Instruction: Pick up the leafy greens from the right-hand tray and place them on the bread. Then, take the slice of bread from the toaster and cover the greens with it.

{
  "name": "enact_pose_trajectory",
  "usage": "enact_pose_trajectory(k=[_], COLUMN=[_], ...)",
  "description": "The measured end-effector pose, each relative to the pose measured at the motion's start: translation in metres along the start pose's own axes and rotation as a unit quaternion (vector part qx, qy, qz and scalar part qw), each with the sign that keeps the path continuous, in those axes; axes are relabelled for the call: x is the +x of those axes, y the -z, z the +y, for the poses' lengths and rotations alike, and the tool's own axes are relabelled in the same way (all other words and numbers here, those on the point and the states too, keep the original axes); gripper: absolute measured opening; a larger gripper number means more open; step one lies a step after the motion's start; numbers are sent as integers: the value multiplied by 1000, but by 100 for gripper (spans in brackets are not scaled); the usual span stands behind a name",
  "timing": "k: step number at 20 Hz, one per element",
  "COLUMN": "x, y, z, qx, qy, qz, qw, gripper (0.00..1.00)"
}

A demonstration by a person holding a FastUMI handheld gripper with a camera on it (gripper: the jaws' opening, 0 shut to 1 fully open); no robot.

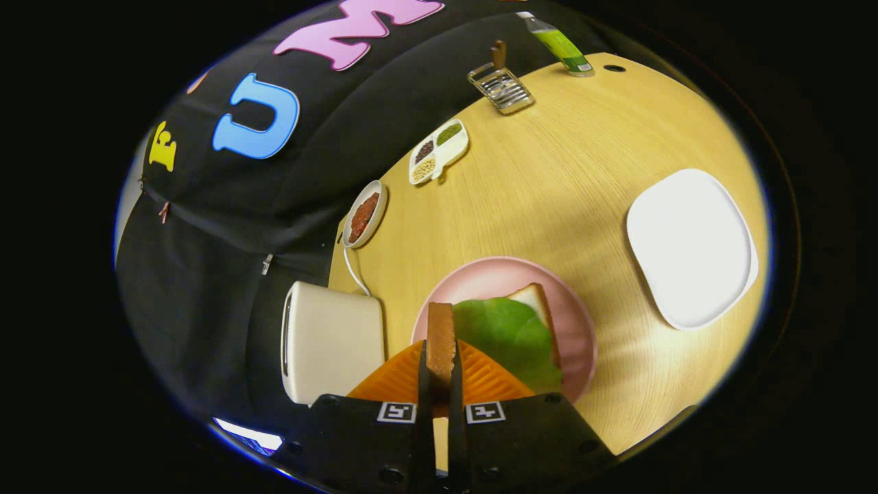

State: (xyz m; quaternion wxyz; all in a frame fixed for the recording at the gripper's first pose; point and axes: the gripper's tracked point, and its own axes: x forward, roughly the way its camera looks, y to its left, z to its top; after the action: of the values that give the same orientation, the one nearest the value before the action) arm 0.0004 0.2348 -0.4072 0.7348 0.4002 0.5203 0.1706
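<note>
The tongs [440,357] are clamped on a slice of bread [441,339], which stands on its edge between the two fingers. Just ahead of them lies a pink plate [507,271]; it holds another bread slice [536,296] with the leafy greens [511,336] spread on top, so only a corner and one crust edge of that slice show. To the left of the tongs stands a white toaster [333,339], its cable running over the desk [549,178]. Well to the right sits an empty white tray [689,247]. Farther beyond are a small round bowl [365,214] with something red-brown in it, a divided dish [439,151] with three kinds of grains, a wire rack [501,87] and a green bottle [559,44]. No writing can be read. The desk is light wood.
</note>
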Motion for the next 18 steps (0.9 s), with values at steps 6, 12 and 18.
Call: enact_pose_trajectory(k=[6, 12, 18], x=[10, -1, -29], y=[-16, -20, -41], z=[-34, -59, -59], qx=[-3, -47, -132], qy=[33, 100, 130], qz=[-14, -24, -50], qw=[999, 994, 981], gripper=[12, 52, 87])
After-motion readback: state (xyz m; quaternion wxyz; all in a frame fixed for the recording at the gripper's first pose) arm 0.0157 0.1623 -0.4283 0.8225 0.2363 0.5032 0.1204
